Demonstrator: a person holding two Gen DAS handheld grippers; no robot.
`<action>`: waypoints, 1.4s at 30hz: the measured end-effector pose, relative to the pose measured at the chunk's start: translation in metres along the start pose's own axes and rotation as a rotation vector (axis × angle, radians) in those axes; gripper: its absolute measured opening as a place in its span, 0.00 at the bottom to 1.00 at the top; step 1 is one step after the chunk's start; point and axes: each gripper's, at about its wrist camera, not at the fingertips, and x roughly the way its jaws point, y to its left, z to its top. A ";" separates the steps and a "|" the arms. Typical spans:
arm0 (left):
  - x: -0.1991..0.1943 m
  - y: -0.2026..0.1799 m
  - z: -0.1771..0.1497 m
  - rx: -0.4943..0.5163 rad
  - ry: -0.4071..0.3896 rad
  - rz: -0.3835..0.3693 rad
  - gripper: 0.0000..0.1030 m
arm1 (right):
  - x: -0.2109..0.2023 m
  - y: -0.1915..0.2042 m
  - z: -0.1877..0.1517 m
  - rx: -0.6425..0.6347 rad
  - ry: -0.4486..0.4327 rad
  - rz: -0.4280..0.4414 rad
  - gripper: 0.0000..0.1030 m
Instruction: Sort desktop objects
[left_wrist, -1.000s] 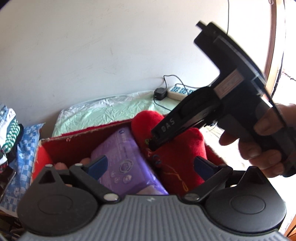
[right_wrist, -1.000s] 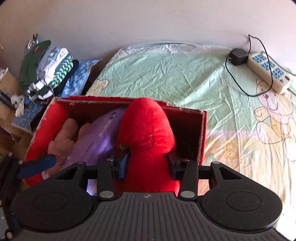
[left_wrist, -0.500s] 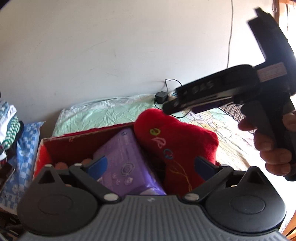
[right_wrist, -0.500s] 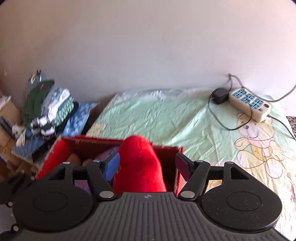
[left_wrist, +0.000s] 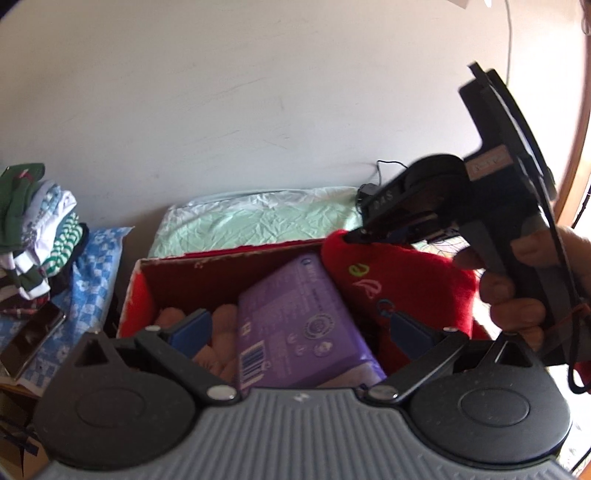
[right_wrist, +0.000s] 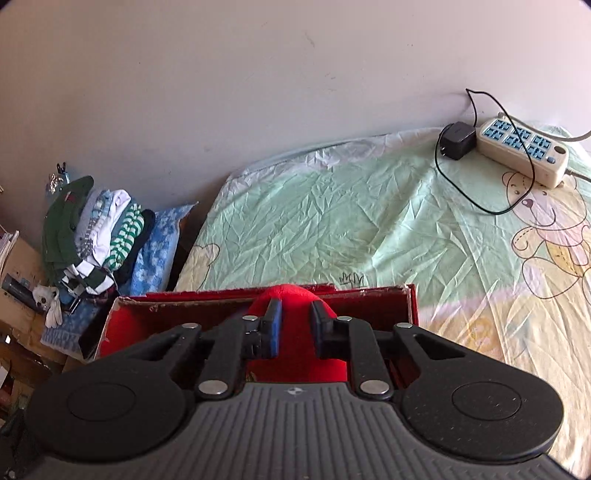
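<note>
A red cardboard box (left_wrist: 147, 280) stands on the bed and holds a purple tissue pack (left_wrist: 303, 325), a brown plush toy (left_wrist: 218, 354) and a red plush pillow (left_wrist: 406, 288). My left gripper (left_wrist: 299, 328) is open above the box, its fingers either side of the purple pack. In the right wrist view the box's (right_wrist: 369, 295) far wall shows with the red pillow (right_wrist: 291, 295) rising behind it. My right gripper (right_wrist: 294, 328) has its jaws close together on the top of the pillow. The right gripper's body (left_wrist: 498, 206) shows at the right of the left wrist view.
A green bedsheet (right_wrist: 351, 214) with bear prints covers the bed. A white power strip (right_wrist: 524, 147) and a black adapter (right_wrist: 456, 140) lie at the back right. A pile of folded clothes (right_wrist: 96, 236) and a blue checked cloth (left_wrist: 92, 280) sit left of the bed.
My right gripper let go of the red pillow, opened and rose, then came back down and closed its jaws on the pillow's top. The left gripper stayed open over the box.
</note>
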 end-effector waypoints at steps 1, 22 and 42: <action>0.002 0.001 0.001 -0.007 0.003 0.002 0.99 | 0.003 -0.001 -0.001 0.001 0.012 0.002 0.17; 0.010 0.006 0.013 -0.060 0.015 0.069 0.99 | -0.079 0.000 -0.039 0.003 -0.150 -0.160 0.38; -0.028 -0.005 0.024 -0.250 0.076 0.370 0.99 | -0.109 0.026 -0.061 -0.221 -0.145 -0.086 0.67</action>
